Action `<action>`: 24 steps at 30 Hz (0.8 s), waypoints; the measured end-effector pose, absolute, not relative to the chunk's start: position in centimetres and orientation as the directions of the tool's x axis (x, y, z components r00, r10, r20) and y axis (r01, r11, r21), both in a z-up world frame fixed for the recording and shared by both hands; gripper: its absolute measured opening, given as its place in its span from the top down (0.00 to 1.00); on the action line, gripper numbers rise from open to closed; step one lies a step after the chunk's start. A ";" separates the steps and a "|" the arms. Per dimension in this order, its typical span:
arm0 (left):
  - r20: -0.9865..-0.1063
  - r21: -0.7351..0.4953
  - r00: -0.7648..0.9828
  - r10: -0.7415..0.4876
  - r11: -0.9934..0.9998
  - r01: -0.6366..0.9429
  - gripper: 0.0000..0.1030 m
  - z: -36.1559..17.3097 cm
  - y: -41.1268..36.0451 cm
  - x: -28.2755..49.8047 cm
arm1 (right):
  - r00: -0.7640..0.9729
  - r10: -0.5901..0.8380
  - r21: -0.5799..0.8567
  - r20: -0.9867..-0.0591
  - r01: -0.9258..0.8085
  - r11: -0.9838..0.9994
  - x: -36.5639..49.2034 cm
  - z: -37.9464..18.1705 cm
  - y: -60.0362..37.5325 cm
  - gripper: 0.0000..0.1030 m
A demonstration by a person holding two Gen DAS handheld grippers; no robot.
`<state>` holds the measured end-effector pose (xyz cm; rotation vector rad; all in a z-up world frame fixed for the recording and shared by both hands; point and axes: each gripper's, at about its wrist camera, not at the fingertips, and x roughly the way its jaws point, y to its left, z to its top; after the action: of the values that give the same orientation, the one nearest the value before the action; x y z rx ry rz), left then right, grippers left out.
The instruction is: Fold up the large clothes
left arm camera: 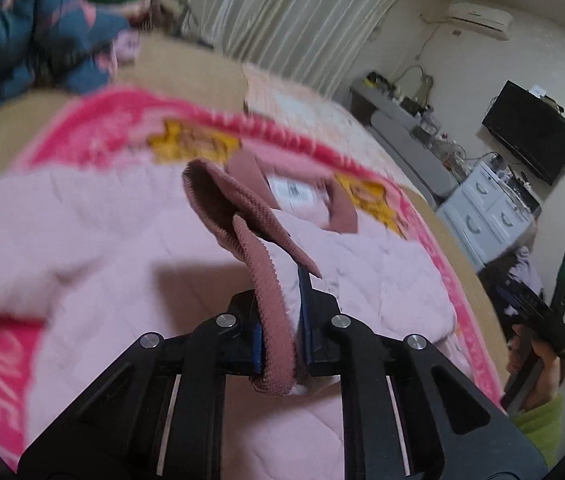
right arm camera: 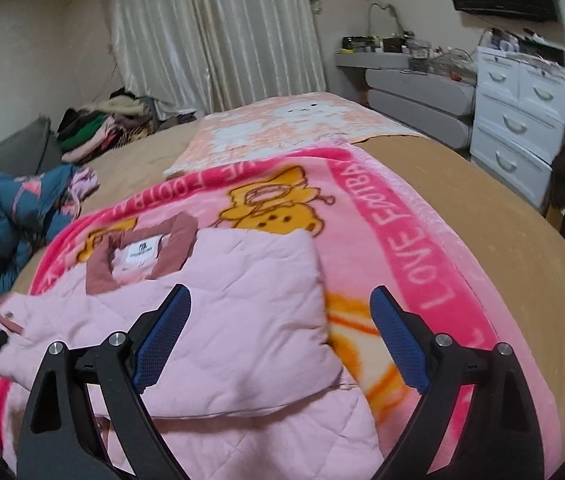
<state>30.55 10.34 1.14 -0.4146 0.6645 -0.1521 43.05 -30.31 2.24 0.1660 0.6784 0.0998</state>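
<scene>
While the left gripper [left arm camera: 280, 320] pinches a ribbed, dusty-pink cuff [left arm camera: 270, 300] tight between its fingers, a fold is in the middle of being made. That cuff seems to be the end of a sleeve of the pink jacket [right arm camera: 218, 320], though the left view is blurry, so this is a guess. The sleeve is lifted up above the jacket's body.

Next, the sleeve needs to be carried over and laid flat across the jacket's middle, then let go gently so it does not bunch up.

The right gripper [right arm camera: 280, 336] hangs over the jacket with its fingers spread wide and holds nothing.

The jacket is soft, puffy and light pink, with stitched squares. Its collar [right arm camera: 142, 256] is darker pink, with a white label [right arm camera: 144, 250] inside. One side is already folded in. The jacket lies on the bright pink cartoon blanket [right arm camera: 402, 240], which is spread on the bed [right arm camera: 502, 200].
</scene>
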 end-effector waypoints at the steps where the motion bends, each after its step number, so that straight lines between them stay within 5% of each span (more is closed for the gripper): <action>1: -0.564 -0.410 0.787 -0.249 0.912 -0.005 0.94 1.4 10.7 30.7 | 0.774 0.149 0.187 -0.615 -0.041 0.982 43.1 2.2 -30.3 0.12; 24: -0.741 -0.304 0.653 -0.156 0.945 -0.120 0.89 -5.1 12.7 32.1 | 0.638 0.267 0.119 -0.722 -0.266 0.957 44.0 -2.3 -21.3 0.14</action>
<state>32.05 12.72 -5.08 -0.3427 0.8638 -0.0210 43.95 -21.32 -2.35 0.0018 0.8245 0.3040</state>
